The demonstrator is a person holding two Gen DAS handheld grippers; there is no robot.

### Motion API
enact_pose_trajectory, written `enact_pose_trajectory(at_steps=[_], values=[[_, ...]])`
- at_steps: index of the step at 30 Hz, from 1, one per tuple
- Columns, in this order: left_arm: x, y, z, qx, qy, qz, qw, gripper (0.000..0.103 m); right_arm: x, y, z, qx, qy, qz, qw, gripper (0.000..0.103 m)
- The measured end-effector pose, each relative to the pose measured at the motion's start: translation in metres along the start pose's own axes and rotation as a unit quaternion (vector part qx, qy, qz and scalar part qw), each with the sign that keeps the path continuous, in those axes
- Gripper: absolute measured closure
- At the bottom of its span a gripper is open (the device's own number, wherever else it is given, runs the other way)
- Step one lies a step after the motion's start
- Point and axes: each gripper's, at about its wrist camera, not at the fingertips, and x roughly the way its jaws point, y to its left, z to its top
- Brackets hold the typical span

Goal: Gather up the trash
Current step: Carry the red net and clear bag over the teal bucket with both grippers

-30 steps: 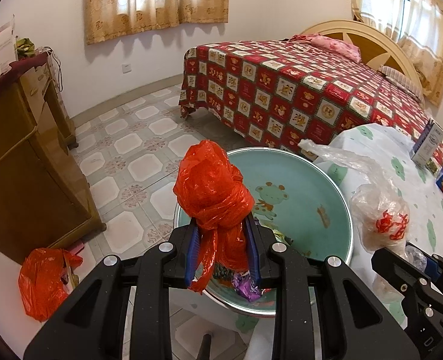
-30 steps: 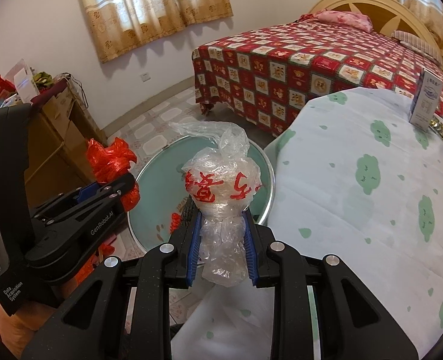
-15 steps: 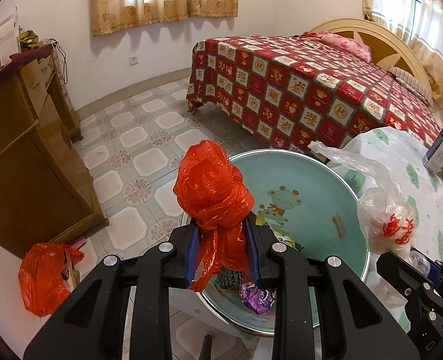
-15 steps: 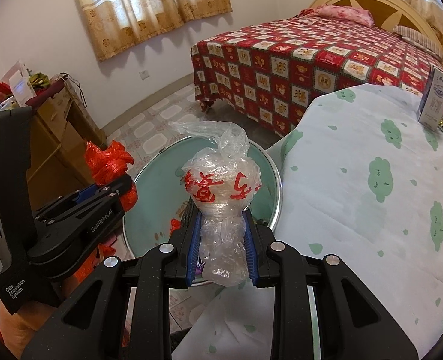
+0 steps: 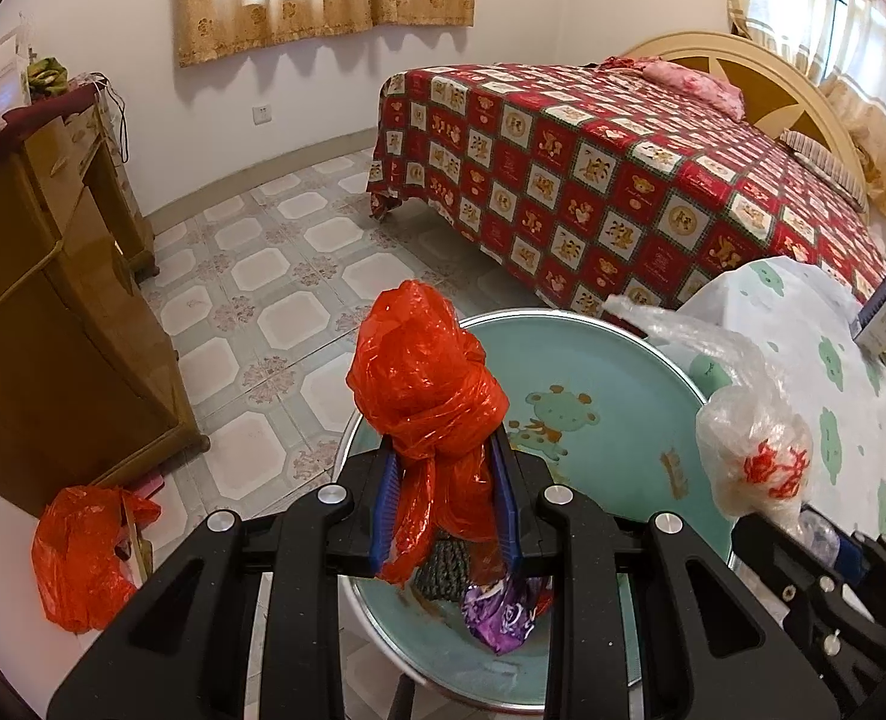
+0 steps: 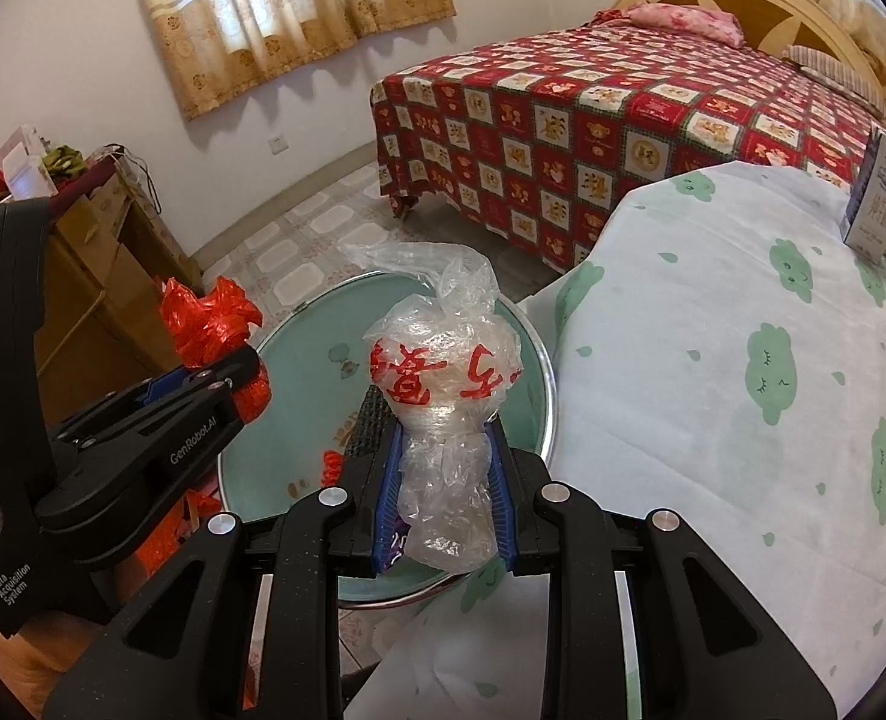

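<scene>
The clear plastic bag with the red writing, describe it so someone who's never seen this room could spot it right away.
Find the white tablecloth with green clouds; at its edge sits a round teal basin. Above that basin, the right gripper pinches the clear crumpled bag. Unlike the solid red bag in the left gripper, it is see-through with red characters.

A round teal enamel basin [image 5: 617, 372] sits just off the cloth-covered counter's [image 6: 713, 396] left edge, with the quilt-covered bed [image 5: 623, 180] behind and a wooden cabinet [image 5: 41, 312] to the left; a white carton [image 6: 881, 201] stands at the counter's far edge.
</scene>
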Motion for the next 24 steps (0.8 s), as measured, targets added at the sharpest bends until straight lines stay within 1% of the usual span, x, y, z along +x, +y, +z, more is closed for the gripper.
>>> enact_pose_trajectory(at_steps=[6,13,18,24], values=[[0.007,-0.005,0.006,0.009,0.000,-0.003,0.9999,0.076,0.004,-0.004,0.000,-0.001,0.006,-0.004,1.000,0.076],[0.021,0.008,0.002,-0.003,0.023,0.000,0.9997,0.076,0.016,-0.001,0.000,-0.008,0.019,-0.009,1.000,0.075],[0.028,0.007,-0.001,0.005,0.035,0.000,0.9994,0.076,0.028,0.002,0.000,-0.017,0.030,-0.013,0.999,0.075],[0.030,0.005,-0.002,0.010,0.039,0.000,0.9992,0.076,0.042,0.004,-0.001,-0.030,0.042,-0.013,0.999,0.075]])
